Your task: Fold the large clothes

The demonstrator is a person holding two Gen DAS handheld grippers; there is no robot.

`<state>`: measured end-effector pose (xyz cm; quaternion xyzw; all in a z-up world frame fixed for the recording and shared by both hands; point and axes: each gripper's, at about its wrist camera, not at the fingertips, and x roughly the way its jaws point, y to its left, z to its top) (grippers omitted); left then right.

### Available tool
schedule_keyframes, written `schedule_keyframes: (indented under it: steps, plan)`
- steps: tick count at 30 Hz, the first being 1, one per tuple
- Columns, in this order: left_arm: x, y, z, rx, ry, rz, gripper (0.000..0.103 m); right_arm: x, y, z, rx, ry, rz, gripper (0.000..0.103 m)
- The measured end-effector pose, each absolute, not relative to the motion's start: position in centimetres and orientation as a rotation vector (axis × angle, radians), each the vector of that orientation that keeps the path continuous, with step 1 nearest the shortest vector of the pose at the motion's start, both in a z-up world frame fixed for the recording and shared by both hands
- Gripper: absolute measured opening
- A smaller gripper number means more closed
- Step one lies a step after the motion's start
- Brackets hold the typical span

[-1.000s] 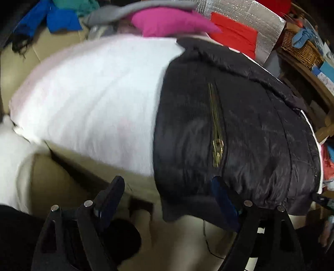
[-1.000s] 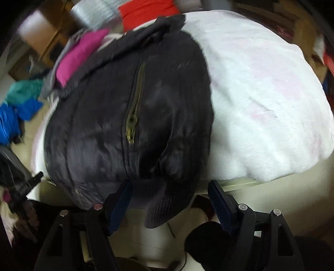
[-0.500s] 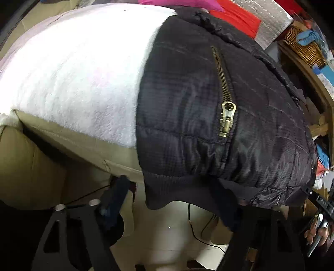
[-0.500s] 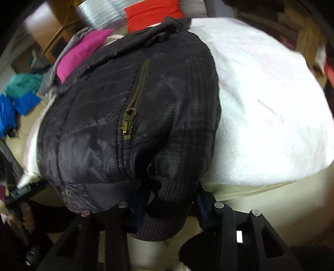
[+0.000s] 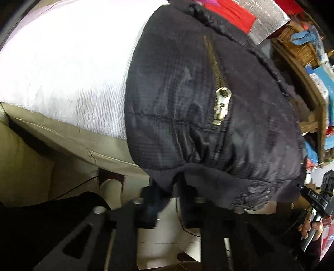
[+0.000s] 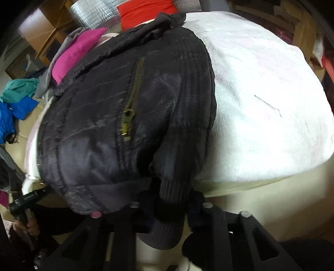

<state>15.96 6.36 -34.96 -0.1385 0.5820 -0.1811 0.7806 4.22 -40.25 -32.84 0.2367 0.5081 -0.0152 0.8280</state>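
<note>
Jacket (image 5: 187,100) of dark quilted cloth lies on a white fluffy blanket (image 5: 68,68) spread over a cream sofa (image 5: 68,141), with its ribbed hem hanging over the front edge. A brass zipper (image 5: 220,104) runs down its chest, pull toward the hem.

The left tool (image 5: 173,191) has just been closing and is now clamped on the hem at the jacket's left corner, the dark cloth bunched between its two fingers. Its black frame fills the bottom of the left wrist view.

The right tool (image 6: 173,200) has likewise just been closing and is clamped on the knitted cuff (image 6: 173,193) of the sleeve, which is folded over the jacket's right side and droops below the hem. In the right wrist view the zipper (image 6: 129,116) sits left of the sleeve, and the blanket (image 6: 261,104) stretches away to the right.

Each view catches the other hand at its edge: a hand (image 5: 311,229) on a black handle at the lower right of the left view, and a hand (image 6: 29,223) at the lower left of the right view.

Behind the jacket lie a pink cloth (image 6: 77,54), a red cloth (image 6: 146,12) and a silver quilted sheet (image 6: 89,14). Blue and teal clothes (image 6: 14,100) are piled further left. A wicker basket (image 5: 298,45) stands on wooden shelving at the right of the left view.
</note>
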Motion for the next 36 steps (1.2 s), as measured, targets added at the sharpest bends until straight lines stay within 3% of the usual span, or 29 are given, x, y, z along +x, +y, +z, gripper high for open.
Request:
schedule_keyframes:
  steps: [6, 10, 12, 14, 17, 19, 20, 21, 22, 24, 31, 36]
  plan:
    - [15.6, 6.2, -30.5, -0.316, 1.13, -0.532, 0.009, 4.7, -39.9, -28.5, 0.518, 1.006, 0.08, 0.011]
    - [16.1, 6.0, -31.6, -0.303, 1.174, -0.524, 0.01, 5.0, -41.0, -31.4, 0.572, 1.091, 0.057, 0.015]
    - [16.7, 5.7, -33.1, -0.31, 1.248, -0.488, 0.023, 5.1, -41.7, -33.2, 0.627, 1.127, 0.032, 0.024]
    - [16.9, 5.6, -33.9, -0.316, 1.271, -0.478, 0.05, 5.1, -42.5, -34.5, 0.703, 1.116, 0.037, 0.031]
    - [17.5, 5.3, -35.5, -0.317, 1.31, -0.449, 0.057, 4.8, -43.4, -35.6, 0.751, 1.129, 0.011, 0.057]
    - [17.4, 5.3, -35.5, -0.336, 1.322, -0.448, 0.057, 4.8, -42.8, -35.4, 0.698, 1.12, 0.034, 0.052]
    - [17.3, 5.4, -35.6, -0.339, 1.316, -0.451, 0.047, 4.9, -42.4, -35.1, 0.683, 1.116, 0.051, 0.032]
    - [17.2, 5.5, -35.7, -0.329, 1.312, -0.445, 0.039, 4.6, -42.2, -34.5, 0.667, 1.115, 0.055, 0.022]
    - [17.2, 5.6, -35.7, -0.322, 1.311, -0.439, 0.025, 4.4, -41.9, -33.8, 0.642, 1.113, 0.055, 0.019]
    - [17.1, 6.2, -35.5, -0.342, 1.301, -0.453, 0.012, 4.4, -41.3, -32.6, 0.604, 1.102, 0.063, 0.014]
    - [17.4, 7.0, -31.5, -0.436, 1.224, -0.577, 0.008, 4.2, -41.5, -26.0, 0.622, 0.898, 0.139, 0.012]
    - [19.3, 7.5, -25.0, -0.49, 1.089, -0.682, 0.008, 7.5, -42.2, -21.7, 0.657, 0.724, 0.167, 0.012]
